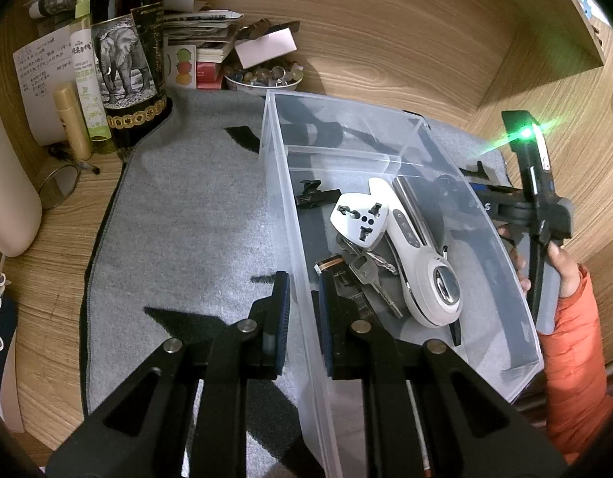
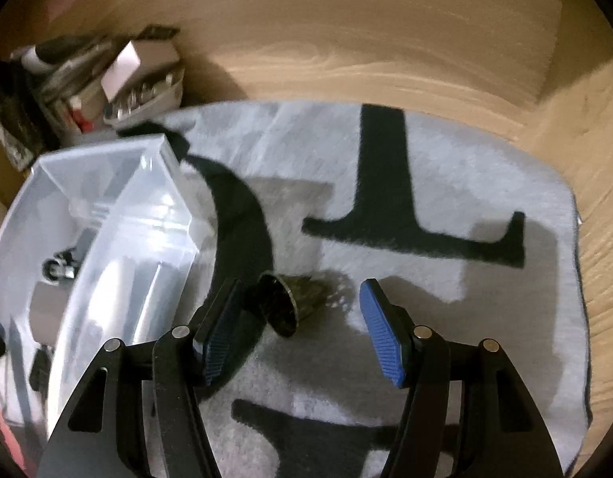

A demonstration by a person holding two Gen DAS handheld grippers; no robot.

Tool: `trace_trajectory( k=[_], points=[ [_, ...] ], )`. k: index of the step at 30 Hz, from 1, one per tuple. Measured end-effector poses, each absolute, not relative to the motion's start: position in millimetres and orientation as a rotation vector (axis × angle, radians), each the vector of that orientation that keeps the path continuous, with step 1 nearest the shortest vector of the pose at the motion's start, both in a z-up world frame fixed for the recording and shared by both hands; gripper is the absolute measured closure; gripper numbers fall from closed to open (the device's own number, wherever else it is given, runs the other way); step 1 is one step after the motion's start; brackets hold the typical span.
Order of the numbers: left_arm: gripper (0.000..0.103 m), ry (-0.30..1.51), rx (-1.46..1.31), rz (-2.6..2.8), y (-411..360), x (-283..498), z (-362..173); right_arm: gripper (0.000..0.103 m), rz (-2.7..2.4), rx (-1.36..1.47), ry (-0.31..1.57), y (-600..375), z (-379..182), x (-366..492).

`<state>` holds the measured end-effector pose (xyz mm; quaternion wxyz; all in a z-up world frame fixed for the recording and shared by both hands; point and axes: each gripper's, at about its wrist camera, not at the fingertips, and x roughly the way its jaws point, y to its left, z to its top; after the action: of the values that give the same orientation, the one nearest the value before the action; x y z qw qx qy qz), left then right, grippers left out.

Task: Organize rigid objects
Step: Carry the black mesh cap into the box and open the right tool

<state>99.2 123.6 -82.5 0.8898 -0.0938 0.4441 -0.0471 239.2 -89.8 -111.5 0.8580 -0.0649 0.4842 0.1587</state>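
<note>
A clear plastic bin [image 1: 282,199] stands on a grey mat [image 1: 187,219]. My left gripper [image 1: 303,314] is shut on the bin's near left wall, one pad outside and one inside. In the bin lie a white plug adapter [image 1: 358,219], a white handheld device [image 1: 430,275], keys [image 1: 366,271] and a black clip [image 1: 314,195]. In the right wrist view my right gripper [image 2: 302,318] is open above the mat [image 2: 465,183]. A small dark round object [image 2: 286,302] lies on its side between the pads, untouched. The bin [image 2: 127,219] is to its left.
At the back left stand a dark bottle with an elephant label [image 1: 127,59], slim bottles [image 1: 83,79], stacked papers and a bowl of small stones [image 1: 262,75]. Wooden walls close the back and right. A hand in an orange sleeve [image 1: 577,350] holds the right gripper's body [image 1: 537,215].
</note>
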Motion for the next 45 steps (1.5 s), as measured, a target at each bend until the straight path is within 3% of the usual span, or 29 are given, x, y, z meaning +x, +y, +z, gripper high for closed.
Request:
trace_trajectory(
  k=[2,3,33,45],
  points=[
    [0.09,0.922,-0.194,-0.098,123.6,99.2,-82.5,0.058,0.331,-0.149,1.007,-88.9,-113.1,237.5],
    [0.09,0.923,-0.193,-0.097,123.7,99.2,-82.5,0.07,0.336,-0.157,0.999,-88.5,-112.4,235.9],
    [0.09,0.923,-0.195,-0.098,124.0,99.3,-82.6,0.07,0.475,-0.184,0.689,-64.1,-4.0,171.1],
    [0.09,0.922,-0.202,-0.1,124.9,98.9,-82.6,0.07,0.601,-0.292,0.726,-20.1,-26.5,148.0]
  ],
)
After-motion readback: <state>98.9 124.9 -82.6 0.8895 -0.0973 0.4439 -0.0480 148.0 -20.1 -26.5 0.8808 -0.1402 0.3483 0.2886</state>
